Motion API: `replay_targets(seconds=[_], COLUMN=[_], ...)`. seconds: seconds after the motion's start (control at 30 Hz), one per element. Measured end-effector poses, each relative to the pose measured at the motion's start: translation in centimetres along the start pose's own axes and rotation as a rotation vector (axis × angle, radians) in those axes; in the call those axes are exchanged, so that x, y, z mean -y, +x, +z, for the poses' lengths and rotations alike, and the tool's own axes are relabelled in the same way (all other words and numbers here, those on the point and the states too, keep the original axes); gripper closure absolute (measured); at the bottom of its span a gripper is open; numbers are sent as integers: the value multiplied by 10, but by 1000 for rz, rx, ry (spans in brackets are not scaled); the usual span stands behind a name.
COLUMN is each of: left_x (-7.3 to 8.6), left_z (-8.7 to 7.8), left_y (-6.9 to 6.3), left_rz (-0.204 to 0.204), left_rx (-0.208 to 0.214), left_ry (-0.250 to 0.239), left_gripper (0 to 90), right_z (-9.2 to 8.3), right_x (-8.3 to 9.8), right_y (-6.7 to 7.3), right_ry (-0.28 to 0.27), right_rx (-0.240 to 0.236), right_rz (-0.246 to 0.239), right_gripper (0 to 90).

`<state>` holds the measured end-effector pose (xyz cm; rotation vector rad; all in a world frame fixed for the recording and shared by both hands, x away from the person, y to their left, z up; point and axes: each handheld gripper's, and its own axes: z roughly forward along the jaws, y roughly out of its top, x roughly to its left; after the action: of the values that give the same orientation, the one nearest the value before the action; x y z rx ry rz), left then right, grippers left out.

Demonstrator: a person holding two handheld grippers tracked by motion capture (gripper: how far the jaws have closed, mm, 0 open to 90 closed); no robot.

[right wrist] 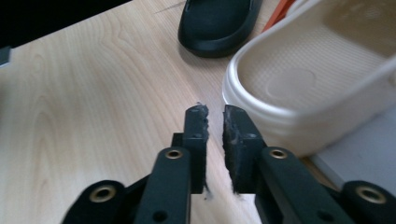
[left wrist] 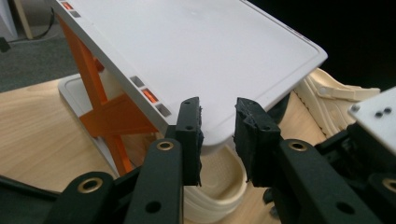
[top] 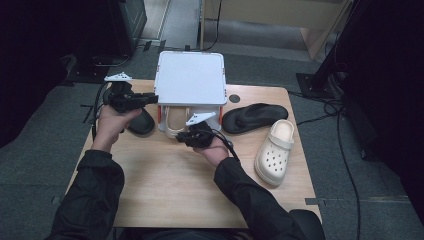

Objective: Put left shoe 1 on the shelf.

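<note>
**Both grippers part-open at the cream clog on the rack**

Right gripper [right wrist: 215,116] sits just short of the cream clog [right wrist: 299,88] lying on the bottom shelf of the white rack [top: 190,77]. From my right gripper view the clog's rounded rim is up and to the right of the fingertips, close but not touching, and the narrow gap between the pads holds nothing. From the high view the shoe's long axis runs roughly away from me, under the rack's top shelf, with the near end poking out toward my right hand [top: 212,150]. So the right hand is the nearer one, and I judge the coming move hinges on sliding those jaws a little right onto the rim.

My left gripper [left wrist: 217,116] is also part-open and empty, pointing at the near corner of the rack's top shelf, with the clog below it. The left hand [top: 112,122] holds it level at the rack's left side, above a black slipper [top: 142,122] on the table [top: 165,185].

Well off to the right lie the other black slipper [top: 252,116] and a second cream clog [top: 275,152], both flat on the table.
</note>
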<state>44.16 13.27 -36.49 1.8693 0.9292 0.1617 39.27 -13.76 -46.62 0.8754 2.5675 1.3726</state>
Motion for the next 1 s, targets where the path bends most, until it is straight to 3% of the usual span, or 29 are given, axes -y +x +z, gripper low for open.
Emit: replay_targets(seconds=[0.43, 0.7, 1.0], left_x=[14, 34, 57], left_z=[-12, -9, -3], left_y=[-27, -37, -49], left_rz=[11, 10, 14], left_rx=[2, -5, 1], left_ry=[17, 41, 59], left_gripper=[610, 570, 526], right_z=[-77, -109, -146], right_x=[19, 33, 53], right_y=[-2, -16, -36], right_ry=[-46, -66, -89], right_rx=[30, 55, 123], right_rz=[6, 28, 53], right_gripper=[725, 685, 676])
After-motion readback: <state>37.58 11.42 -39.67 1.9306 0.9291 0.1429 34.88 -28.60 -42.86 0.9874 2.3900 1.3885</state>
